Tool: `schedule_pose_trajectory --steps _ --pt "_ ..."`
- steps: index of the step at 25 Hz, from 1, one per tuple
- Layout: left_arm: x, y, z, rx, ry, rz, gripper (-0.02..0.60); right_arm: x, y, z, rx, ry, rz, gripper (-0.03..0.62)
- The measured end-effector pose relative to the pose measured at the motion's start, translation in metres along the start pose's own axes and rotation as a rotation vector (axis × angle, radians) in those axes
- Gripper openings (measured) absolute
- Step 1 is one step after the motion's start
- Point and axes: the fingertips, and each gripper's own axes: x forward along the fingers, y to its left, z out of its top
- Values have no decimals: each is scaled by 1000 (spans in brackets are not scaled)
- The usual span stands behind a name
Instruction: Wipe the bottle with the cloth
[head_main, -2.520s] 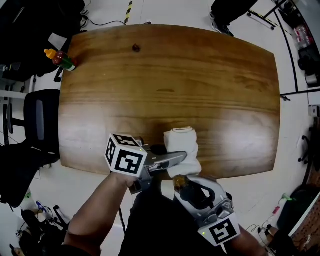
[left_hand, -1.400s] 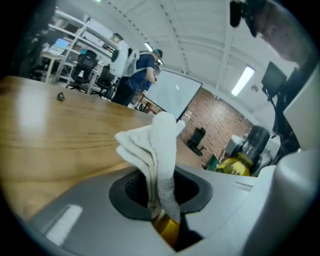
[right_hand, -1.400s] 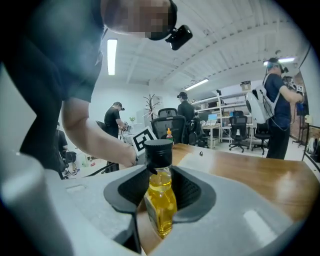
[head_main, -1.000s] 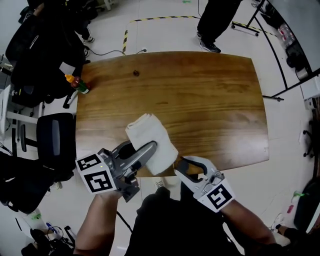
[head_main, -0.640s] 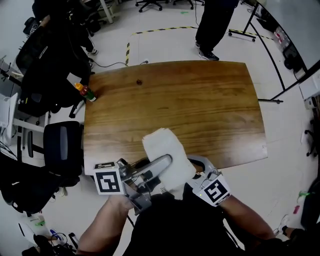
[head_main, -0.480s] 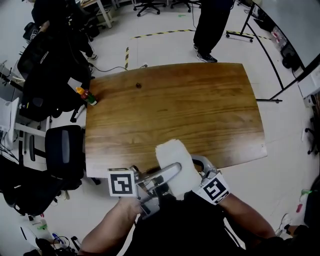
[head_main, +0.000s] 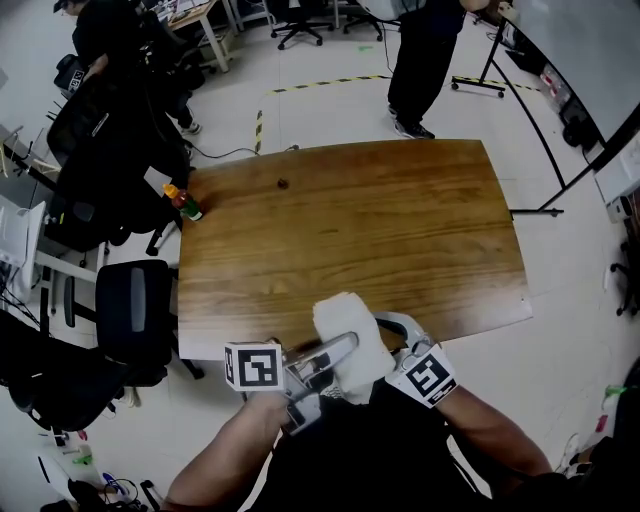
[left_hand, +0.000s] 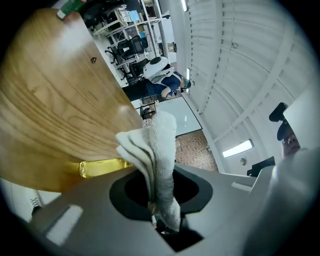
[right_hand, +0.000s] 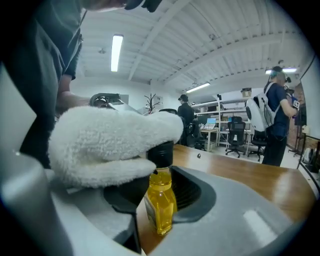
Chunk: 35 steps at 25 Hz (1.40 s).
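My right gripper (right_hand: 159, 212) is shut on a small bottle (right_hand: 160, 202) of yellow liquid with a black cap, held upright near the table's front edge. A folded white cloth (right_hand: 107, 145) lies over the cap and against the bottle's left side. The left gripper (left_hand: 161, 202) is shut on that cloth (left_hand: 156, 150), and the yellow bottle (left_hand: 100, 167) shows just behind its jaw. In the head view the cloth (head_main: 348, 328) covers the bottle between the left gripper (head_main: 338, 350) and the right gripper (head_main: 390, 330), close to my body.
The wooden table (head_main: 380, 220) carries a small orange-capped bottle (head_main: 186, 203) at its far left corner and a small dark object (head_main: 283, 183). An office chair (head_main: 135, 310) stands to the left. A person (head_main: 425, 60) stands beyond the far edge.
The left gripper has carried the cloth to the right, onto the bottle in the right gripper. Both grippers have drawn closer to my body, and the bottle top is now covered.
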Motion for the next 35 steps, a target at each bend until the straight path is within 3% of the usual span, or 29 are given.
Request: schedule_pose_trajectory --steps 6,9,12,13,14,18,20,21,22,23,24,26,28,30,32,35 --pt "-34 20 -2 38 -42 104 98 -3 -4 -4 6 18 -8 124" --pt "-76 31 -1 23 -114 154 98 -2 -4 -6 27 11 -12 124" --pt "-104 17 4 -92 -230 31 99 -4 -6 -4 78 -15 -2 139" --pt "-111 14 5 -98 -251 5 100 -6 -9 -1 91 -26 -9 241" --pt "-118 15 6 -89 -261 -5 100 -11 -12 5 95 -41 -25 279" --pt "-128 23 -1 -79 -264 -22 100 -48 -24 24 88 -84 -137 327" --pt "-126 24 -6 -76 -271 -30 101 -74 -30 22 180 -91 -205 325" --pt "-125 25 -9 -51 -270 -19 100 -89 -32 19 265 -100 -226 321" --pt "-123 26 -11 -2 -260 6 101 -104 -32 17 368 -121 -233 258" --pt "-121 25 -12 72 -246 43 101 -119 -31 15 474 -147 -233 97" --pt "-119 22 -12 167 -230 83 101 -131 -28 13 561 -164 -227 15" --pt "-114 15 -14 368 -204 163 102 -149 -15 6 634 -149 -213 15" --pt "-108 10 -26 550 -164 257 103 -161 0 1 614 -108 -194 15" --pt "-100 7 -44 679 -119 330 103 -171 11 -1 596 -81 -162 15" --pt "-93 3 -63 716 -108 346 103 -179 22 -1 580 -61 -138 15" --pt "-83 -11 -90 661 -169 312 103 -202 36 -2 535 -34 -123 15"
